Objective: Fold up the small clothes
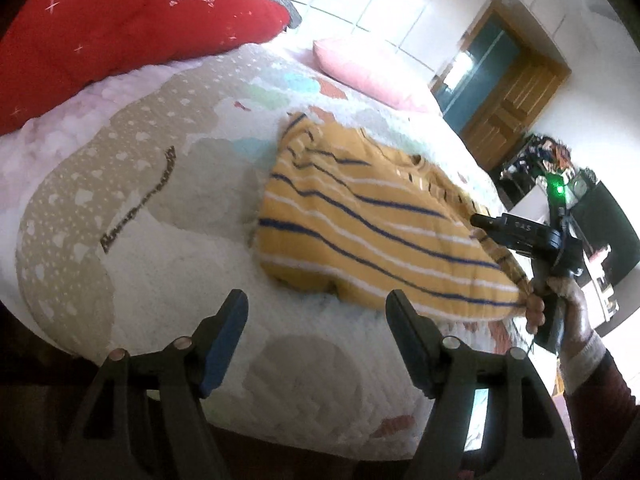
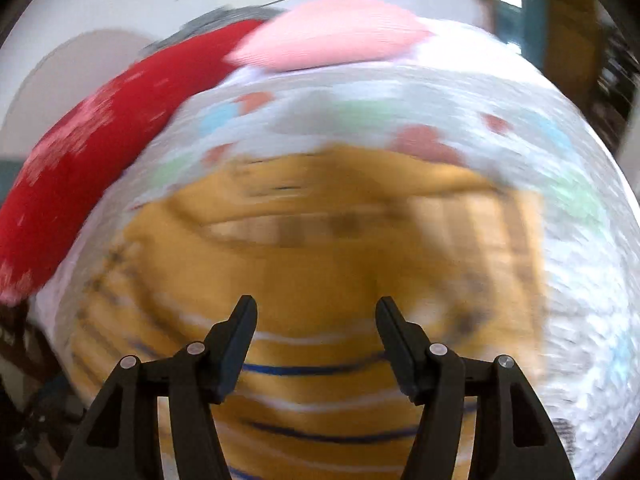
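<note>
Striped yellow garment (image 1: 360,220) lies beyond left gripper (image 1: 316,316), under right gripper (image 2: 316,324)

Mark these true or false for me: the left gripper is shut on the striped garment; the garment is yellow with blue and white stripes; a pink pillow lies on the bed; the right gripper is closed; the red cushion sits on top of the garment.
1. The left gripper is shut on the striped garment: false. It is open, over bare bedspread.
2. The garment is yellow with blue and white stripes: true.
3. A pink pillow lies on the bed: true.
4. The right gripper is closed: false. It is open above the garment.
5. The red cushion sits on the garment: false. It lies apart.
</note>
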Available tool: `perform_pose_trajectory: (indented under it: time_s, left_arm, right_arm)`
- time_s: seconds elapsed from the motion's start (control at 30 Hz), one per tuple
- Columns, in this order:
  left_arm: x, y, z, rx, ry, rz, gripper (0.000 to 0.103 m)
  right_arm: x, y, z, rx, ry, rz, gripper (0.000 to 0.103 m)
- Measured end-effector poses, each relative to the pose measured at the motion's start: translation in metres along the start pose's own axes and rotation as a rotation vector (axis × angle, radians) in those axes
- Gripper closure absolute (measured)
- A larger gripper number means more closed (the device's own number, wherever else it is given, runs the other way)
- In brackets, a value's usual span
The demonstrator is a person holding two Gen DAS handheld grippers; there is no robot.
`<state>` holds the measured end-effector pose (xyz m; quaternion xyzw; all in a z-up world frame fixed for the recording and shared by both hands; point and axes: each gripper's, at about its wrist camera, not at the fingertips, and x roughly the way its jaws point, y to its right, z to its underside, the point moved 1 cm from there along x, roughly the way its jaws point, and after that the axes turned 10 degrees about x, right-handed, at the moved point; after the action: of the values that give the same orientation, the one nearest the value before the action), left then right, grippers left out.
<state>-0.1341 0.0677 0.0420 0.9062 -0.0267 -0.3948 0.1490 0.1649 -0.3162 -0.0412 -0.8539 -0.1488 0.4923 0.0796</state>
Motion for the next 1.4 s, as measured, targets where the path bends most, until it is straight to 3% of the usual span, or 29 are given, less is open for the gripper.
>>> perform_pose_trajectory:
  time_s: [0.07,0.13,0.33,0.43,0.53,0.57,0.6,0.63,0.67,0.7,0.77,0.9,0.97,1.03,1.1,1.17,1.4]
  left_arm:
    - [0.0,0.007,0.0,0.013,-0.008,-0.006,0.033]
    - [-0.001,0.013,-0.001,0.027,-0.012,-0.02,0.033]
    - [0.001,0.021,0.0,0.043,-0.042,-0.048,0.033]
    - [0.009,0.029,0.001,0.056,-0.064,-0.045,0.033]
    - [0.011,0.04,0.004,0.079,-0.076,-0.03,0.033]
    - [0.012,0.043,0.004,0.085,-0.08,-0.028,0.033]
    - [0.014,0.046,0.005,0.094,-0.091,-0.03,0.033]
    - [0.015,0.048,0.006,0.099,-0.098,-0.032,0.033]
    - [0.016,0.049,0.006,0.103,-0.107,-0.035,0.033]
    - [0.018,0.049,0.006,0.106,-0.116,-0.041,0.033]
    - [0.02,0.05,0.005,0.11,-0.127,-0.051,0.033]
    - [0.025,0.054,0.003,0.112,-0.134,-0.057,0.033]
    - [0.026,0.059,0.003,0.116,-0.14,-0.049,0.033]
    - [0.028,0.063,0.004,0.129,-0.147,-0.045,0.033]
    - [0.03,0.065,0.005,0.139,-0.153,-0.047,0.033]
    - [0.032,0.065,0.005,0.136,-0.16,-0.048,0.033]
    - [0.04,0.068,0.008,0.127,-0.177,-0.043,0.033]
  right_arm:
    - [0.004,0.024,-0.006,0.043,0.019,0.028,0.039]
    - [0.005,0.048,-0.012,0.087,0.065,0.161,0.039]
    - [-0.032,0.054,-0.008,0.119,0.164,0.037,0.037]
    - [-0.034,0.043,-0.004,0.073,0.145,-0.009,0.034]
    - [-0.013,0.032,-0.003,0.02,0.089,0.007,0.034]
    - [-0.001,0.028,-0.002,0.009,0.038,-0.023,0.048]
    - [0.005,0.026,0.0,-0.006,0.015,-0.024,0.071]
    - [0.005,0.023,0.002,-0.036,0.03,-0.01,0.073]
    - [0.002,0.023,0.003,-0.041,0.034,-0.036,0.085]
    - [-0.001,0.026,0.002,-0.028,0.043,-0.04,0.09]
    - [-0.007,0.035,-0.001,-0.009,0.077,0.002,0.094]
    - [-0.003,0.054,-0.005,0.052,0.089,0.072,0.094]
    - [-0.001,0.055,-0.005,0.062,0.084,0.089,0.088]
    - [-0.007,0.056,-0.006,0.088,0.099,0.055,0.08]
    - [-0.018,0.063,-0.005,0.123,0.123,0.024,0.065]
    - [-0.028,0.068,-0.003,0.144,0.153,0.003,0.058]
    - [-0.065,0.066,0.025,0.174,0.233,-0.085,0.057]
